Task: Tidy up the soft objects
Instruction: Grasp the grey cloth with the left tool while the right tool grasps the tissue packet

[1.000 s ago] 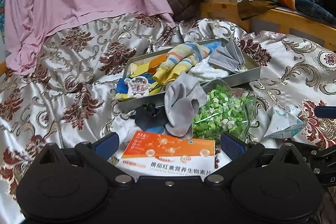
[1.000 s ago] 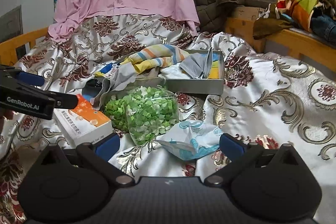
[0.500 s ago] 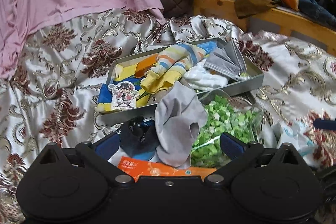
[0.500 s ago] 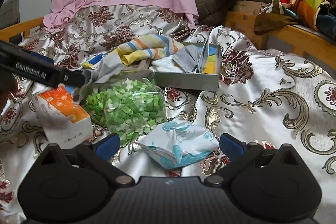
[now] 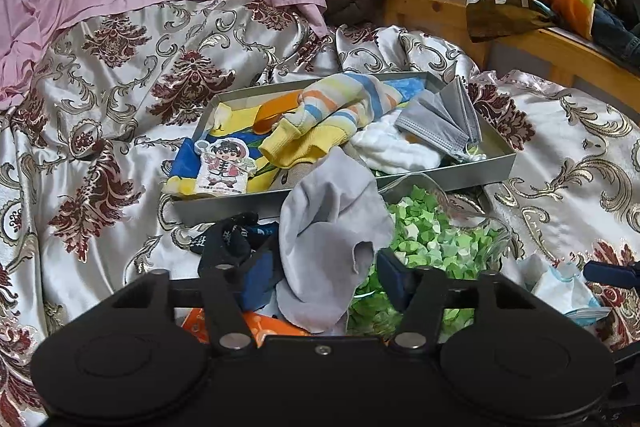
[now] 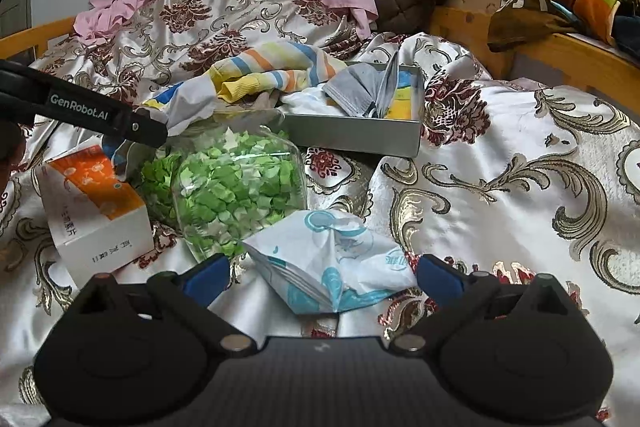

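Observation:
A grey metal tray [image 5: 496, 169] lies on the bed and holds a striped yellow sock [image 5: 328, 115], a grey face mask [image 5: 444, 123], white cloth and a cartoon card. A grey cloth [image 5: 328, 227] hangs over the tray's near wall. My left gripper [image 5: 326, 273] straddles the cloth's lower end with its jaws partly closed around it; a black sock [image 5: 228, 239] lies by the left finger. My right gripper [image 6: 322, 273] is open around a crumpled white-and-blue tissue pack [image 6: 332, 259]. The left gripper shows as a black arm in the right wrist view [image 6: 144, 133].
A clear bag of green paper stars [image 6: 232, 183] lies in front of the tray [image 6: 352, 137]. An orange-and-white box [image 6: 96, 203] sits to its left. A pink sheet, a brown jacket and a wooden bed frame with piled clothes stand behind.
My left gripper has moved forward over the orange box to the grey cloth and narrowed around it. My right gripper has moved forward to the tissue pack.

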The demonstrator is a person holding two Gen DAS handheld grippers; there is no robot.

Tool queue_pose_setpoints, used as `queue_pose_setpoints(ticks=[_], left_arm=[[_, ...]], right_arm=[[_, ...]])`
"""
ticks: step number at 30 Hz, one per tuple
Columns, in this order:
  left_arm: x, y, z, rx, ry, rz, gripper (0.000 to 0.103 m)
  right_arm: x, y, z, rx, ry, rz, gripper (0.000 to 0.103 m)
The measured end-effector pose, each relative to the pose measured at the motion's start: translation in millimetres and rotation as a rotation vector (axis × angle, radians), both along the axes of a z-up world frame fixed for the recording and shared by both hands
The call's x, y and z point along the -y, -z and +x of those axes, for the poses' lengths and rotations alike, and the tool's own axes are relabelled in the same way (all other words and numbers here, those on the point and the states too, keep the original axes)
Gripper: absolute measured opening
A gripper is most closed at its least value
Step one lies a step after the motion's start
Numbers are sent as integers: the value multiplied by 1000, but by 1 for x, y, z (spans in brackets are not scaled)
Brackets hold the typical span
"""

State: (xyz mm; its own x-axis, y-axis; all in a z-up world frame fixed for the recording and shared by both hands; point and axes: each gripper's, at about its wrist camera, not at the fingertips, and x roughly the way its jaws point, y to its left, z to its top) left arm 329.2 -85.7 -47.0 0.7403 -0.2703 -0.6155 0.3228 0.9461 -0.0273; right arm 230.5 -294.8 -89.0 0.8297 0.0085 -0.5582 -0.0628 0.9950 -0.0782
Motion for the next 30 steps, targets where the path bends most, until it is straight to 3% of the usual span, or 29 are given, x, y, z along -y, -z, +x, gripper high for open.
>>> queue_pose_setpoints(ticks=[7,15,23,27,30], left_arm=[[2,0,5,-12,-16,-41,36],[8,0,4,-10,-15,-35,13],[6,1,7,-9,-74,3,18],[4,4,16,-62,-108,17,18],[1,4,16,-67,-103,-4,11]], right_arm=[[2,1,2,5,-1,6,86],[1,2,1,8,-3,-6,82],[-3,2,-1,16,-12,-30,81],[-3,3,-1,21,-14,-37,78],[-3,1,-2,33,-18,-37,74]])
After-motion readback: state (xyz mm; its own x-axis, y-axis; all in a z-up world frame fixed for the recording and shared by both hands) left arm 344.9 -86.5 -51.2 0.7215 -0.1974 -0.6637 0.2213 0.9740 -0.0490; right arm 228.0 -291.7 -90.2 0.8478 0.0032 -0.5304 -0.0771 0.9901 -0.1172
